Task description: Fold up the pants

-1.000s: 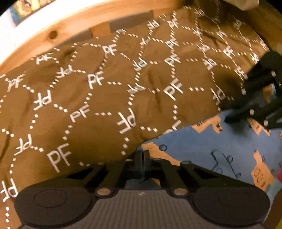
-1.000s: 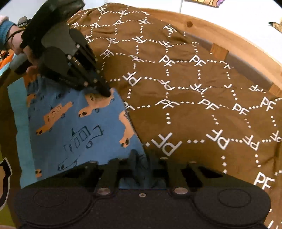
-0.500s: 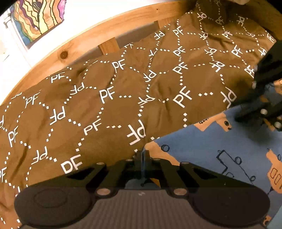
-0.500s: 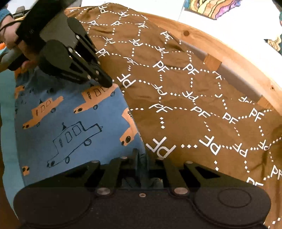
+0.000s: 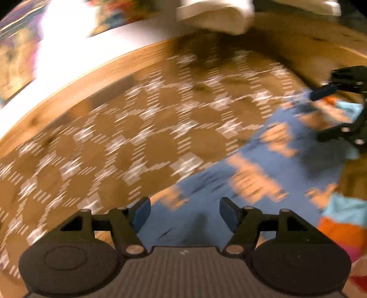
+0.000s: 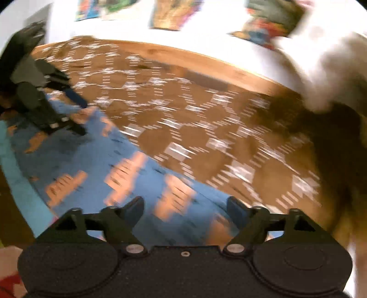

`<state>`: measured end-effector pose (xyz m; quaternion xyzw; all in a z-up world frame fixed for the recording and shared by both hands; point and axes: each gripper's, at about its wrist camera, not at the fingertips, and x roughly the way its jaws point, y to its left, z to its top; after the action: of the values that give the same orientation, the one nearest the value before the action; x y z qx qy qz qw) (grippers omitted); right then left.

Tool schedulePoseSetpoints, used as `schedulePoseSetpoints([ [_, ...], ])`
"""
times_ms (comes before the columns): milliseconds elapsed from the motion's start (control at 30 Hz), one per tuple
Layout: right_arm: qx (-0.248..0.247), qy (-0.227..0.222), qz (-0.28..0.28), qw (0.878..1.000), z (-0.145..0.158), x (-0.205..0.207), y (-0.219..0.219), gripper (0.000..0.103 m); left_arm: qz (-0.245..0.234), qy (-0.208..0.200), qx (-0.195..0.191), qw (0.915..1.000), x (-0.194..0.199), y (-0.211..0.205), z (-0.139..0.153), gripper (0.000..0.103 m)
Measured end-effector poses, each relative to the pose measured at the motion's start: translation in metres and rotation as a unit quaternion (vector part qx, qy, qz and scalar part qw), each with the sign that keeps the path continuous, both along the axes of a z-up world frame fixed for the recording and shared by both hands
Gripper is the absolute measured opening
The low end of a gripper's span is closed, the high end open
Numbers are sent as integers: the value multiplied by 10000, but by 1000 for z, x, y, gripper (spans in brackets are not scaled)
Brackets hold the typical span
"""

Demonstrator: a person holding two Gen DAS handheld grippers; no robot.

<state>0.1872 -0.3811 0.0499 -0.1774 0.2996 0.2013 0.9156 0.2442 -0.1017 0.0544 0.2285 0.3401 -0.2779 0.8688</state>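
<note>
The pants (image 5: 240,165) are blue with orange car prints and lie flat on a brown blanket (image 5: 128,137) with a white pattern. Both views are blurred by motion. My left gripper (image 5: 184,213) is open and empty, just above the near edge of the pants. My right gripper (image 6: 185,211) is open and empty over the pants (image 6: 96,165). The right gripper also shows at the right edge of the left wrist view (image 5: 339,110), and the left gripper at the left edge of the right wrist view (image 6: 57,107).
A wooden bed frame (image 5: 75,89) curves behind the blanket (image 6: 206,123), with a white wall and colourful pictures (image 6: 174,13) beyond. A white pillow (image 6: 321,68) lies at the far right. Light blue and orange fabric (image 5: 344,217) lies beside the pants.
Both grippers were shut on the edge of the pants; now both have opened and let go. Both cameras have tilted up and pulled back fast, blurring the view.
</note>
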Motion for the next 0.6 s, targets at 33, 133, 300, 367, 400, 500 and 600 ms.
schedulePoseSetpoints([
  [33, 27, -17, -214, 9998, 0, -5, -13, 84, -212, 58, 15, 9998, 3, -16, 0, 72],
  [133, 234, 55, -594, 9979, 0, -11, -47, 84, -562, 247, -75, 9981, 16, -58, -1, 71],
  [300, 601, 136, -845, 9945, 4, 0, -84, 73, -846, 604, -590, 9928, 42, -103, -3, 66],
  [367, 719, 180, -864, 9935, 6, 11, -92, 66, -1056, 689, -537, 9906, 45, -119, -8, 66],
  [400, 790, 244, -867, 9928, 5, 19, -96, 64, -1167, 708, -451, 9896, 46, -128, -12, 65],
  [500, 1052, 565, -876, 9890, 3, 43, -107, 59, -1144, 734, -58, 9907, 50, -149, -23, 48],
  [600, 1204, 900, -880, 9847, -4, 63, -110, 41, -766, 1071, -375, 9906, 62, -149, -26, 38],
])
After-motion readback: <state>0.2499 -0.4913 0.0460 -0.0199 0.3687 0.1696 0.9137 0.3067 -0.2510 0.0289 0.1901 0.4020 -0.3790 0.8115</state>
